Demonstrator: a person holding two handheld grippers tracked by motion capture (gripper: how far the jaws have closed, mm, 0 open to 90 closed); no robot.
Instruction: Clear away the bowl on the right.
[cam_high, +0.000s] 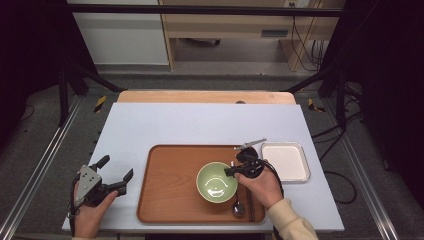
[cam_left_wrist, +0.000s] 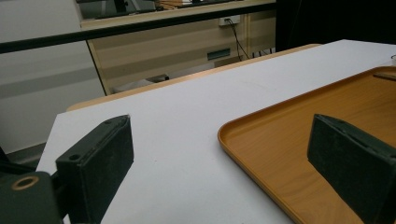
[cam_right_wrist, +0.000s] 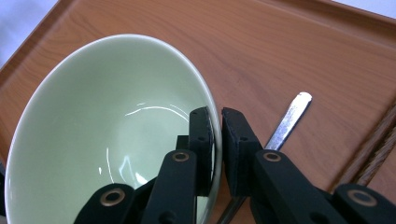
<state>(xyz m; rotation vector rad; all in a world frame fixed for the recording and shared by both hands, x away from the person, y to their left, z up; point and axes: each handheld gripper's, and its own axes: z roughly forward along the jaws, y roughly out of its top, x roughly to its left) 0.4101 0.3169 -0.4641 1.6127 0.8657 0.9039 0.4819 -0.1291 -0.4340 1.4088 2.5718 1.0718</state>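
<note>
A pale green bowl (cam_high: 216, 182) stands empty on the right half of a brown wooden tray (cam_high: 170, 175). My right gripper (cam_high: 231, 171) is shut on its right rim. In the right gripper view one jaw sits inside the bowl (cam_right_wrist: 93, 140) and the other outside, and the gripper (cam_right_wrist: 217, 114) pinches the thin rim. My left gripper (cam_high: 117, 167) rests on the white table left of the tray, open, with nothing between its jaws. In the left gripper view, the gripper (cam_left_wrist: 219, 140) frames the tray's near corner (cam_left_wrist: 289, 154).
A metal spoon (cam_high: 238, 207) and dark chopsticks (cam_high: 250, 205) lie on the tray just right of the bowl; the spoon handle (cam_right_wrist: 289, 116) runs under my right jaws. A white square dish (cam_high: 285, 161) sits right of the tray. Dark frame posts flank the table.
</note>
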